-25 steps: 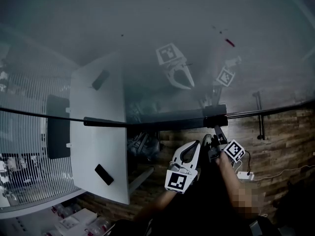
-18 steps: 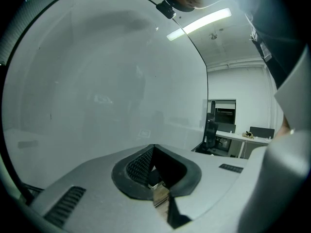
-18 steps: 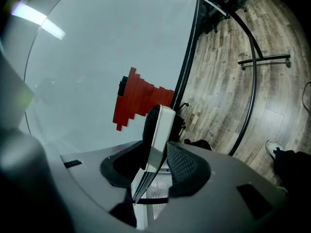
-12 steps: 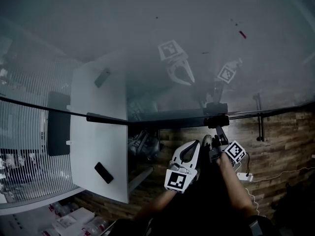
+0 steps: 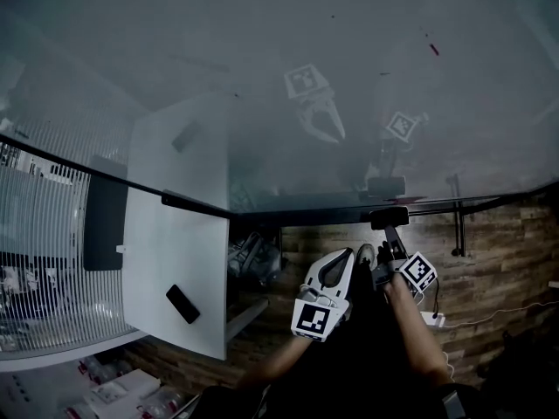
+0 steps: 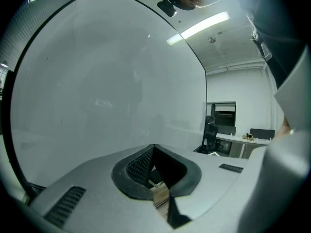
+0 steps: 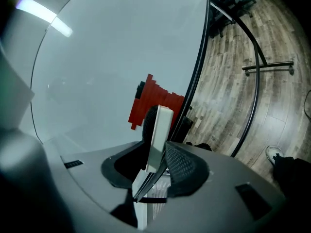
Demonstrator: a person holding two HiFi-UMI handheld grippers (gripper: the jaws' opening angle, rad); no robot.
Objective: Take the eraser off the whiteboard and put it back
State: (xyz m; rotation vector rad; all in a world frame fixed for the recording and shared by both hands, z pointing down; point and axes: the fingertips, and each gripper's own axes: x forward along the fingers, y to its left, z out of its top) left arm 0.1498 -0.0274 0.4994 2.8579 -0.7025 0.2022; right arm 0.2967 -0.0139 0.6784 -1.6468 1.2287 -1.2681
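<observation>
With the left tool (image 6: pixel 153 147) clenched empty, the right tool (image 7: pixel 156 147) is just closing its jaws on the eraser (image 7: pixel 160 123) mid-frame, gripping it for removal from the whiteboard (image 7: pixel 97 72).

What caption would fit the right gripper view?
The right gripper, its jaws just closing, pinches the eraser at the edge of the whiteboard.

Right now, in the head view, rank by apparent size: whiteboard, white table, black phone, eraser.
1. whiteboard
2. white table
3. eraser and black phone: these look about alike, so I leave them unranked.
</observation>
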